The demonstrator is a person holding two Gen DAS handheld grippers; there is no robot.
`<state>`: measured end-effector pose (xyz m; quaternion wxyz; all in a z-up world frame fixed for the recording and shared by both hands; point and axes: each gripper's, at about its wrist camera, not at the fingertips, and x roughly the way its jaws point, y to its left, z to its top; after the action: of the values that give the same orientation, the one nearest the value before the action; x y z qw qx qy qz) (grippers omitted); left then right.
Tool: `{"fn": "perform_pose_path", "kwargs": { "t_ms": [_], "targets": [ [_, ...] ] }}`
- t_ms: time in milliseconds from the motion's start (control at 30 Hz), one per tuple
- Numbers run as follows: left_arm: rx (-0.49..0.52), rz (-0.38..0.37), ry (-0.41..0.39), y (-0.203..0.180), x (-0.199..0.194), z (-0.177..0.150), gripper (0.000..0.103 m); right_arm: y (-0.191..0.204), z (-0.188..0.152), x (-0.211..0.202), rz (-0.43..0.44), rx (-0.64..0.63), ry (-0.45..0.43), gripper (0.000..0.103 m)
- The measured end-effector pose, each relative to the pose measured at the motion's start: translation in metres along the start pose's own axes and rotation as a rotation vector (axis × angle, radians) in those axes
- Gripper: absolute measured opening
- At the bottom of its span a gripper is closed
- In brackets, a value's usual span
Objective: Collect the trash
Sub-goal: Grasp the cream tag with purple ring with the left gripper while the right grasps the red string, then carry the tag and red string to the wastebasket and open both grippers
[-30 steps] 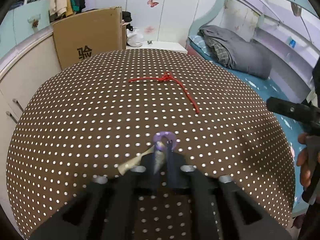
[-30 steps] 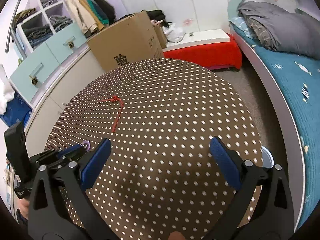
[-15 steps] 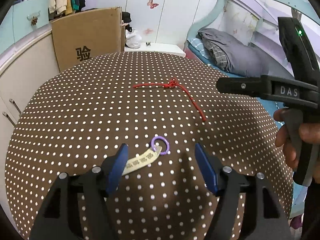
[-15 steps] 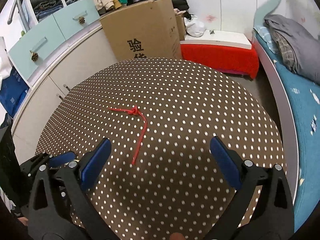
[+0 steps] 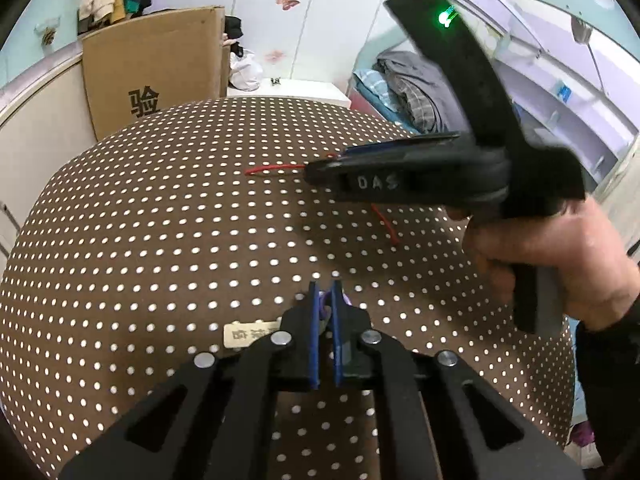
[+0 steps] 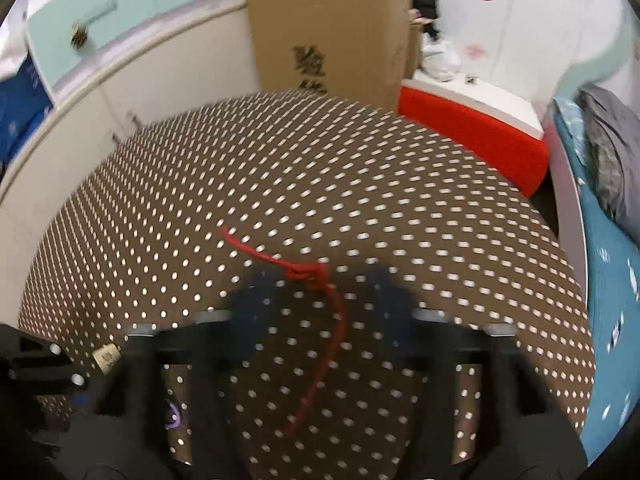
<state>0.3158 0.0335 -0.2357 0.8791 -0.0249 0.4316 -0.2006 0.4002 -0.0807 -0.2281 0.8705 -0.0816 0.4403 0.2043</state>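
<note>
On the brown dotted table (image 5: 160, 240), my left gripper (image 5: 326, 300) is shut on a purple ring (image 5: 347, 301). The ring's beige tag (image 5: 248, 334) sticks out to the left. The same tag (image 6: 106, 358) and ring (image 6: 174, 414) show blurred at the lower left of the right wrist view. A red string (image 6: 320, 276) with a knot lies further back. My right gripper (image 6: 316, 292) is low over it with its jaws closing. The knot sits between the blurred fingers (image 6: 256, 304), which do not press on it. In the left wrist view the right gripper (image 5: 320, 172) covers the middle of the string (image 5: 272, 168).
A cardboard box (image 5: 152, 76) stands behind the table against pale cabinets (image 6: 120, 92). A red bench with a white top (image 6: 472, 120) lies at the back right. To the right is a bed (image 6: 608, 264) with a grey blanket (image 5: 416, 88). A person's hand (image 5: 540, 256) holds the right gripper.
My left gripper opened over the ring and tag, then shut on the ring again. The right gripper swung in from the right over the red string, and its jaws have narrowed.
</note>
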Motion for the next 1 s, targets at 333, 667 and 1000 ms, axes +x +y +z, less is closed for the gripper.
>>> {"fn": "perform_pose_path", "kwargs": {
  "t_ms": [333, 667, 1000],
  "targets": [
    [-0.068, -0.009, -0.033, 0.019, -0.023, -0.01, 0.004, -0.008, -0.03, -0.047, 0.065, 0.059, -0.079, 0.009],
    [-0.049, -0.037, -0.098, -0.003, -0.052, 0.006, 0.004, -0.047, -0.054, -0.14, 0.061, 0.121, -0.209, 0.009],
    [0.05, -0.101, -0.198, -0.068, -0.084, 0.054, 0.004, -0.111, -0.083, -0.222, 0.071, 0.248, -0.363, 0.009]
  ]
}}
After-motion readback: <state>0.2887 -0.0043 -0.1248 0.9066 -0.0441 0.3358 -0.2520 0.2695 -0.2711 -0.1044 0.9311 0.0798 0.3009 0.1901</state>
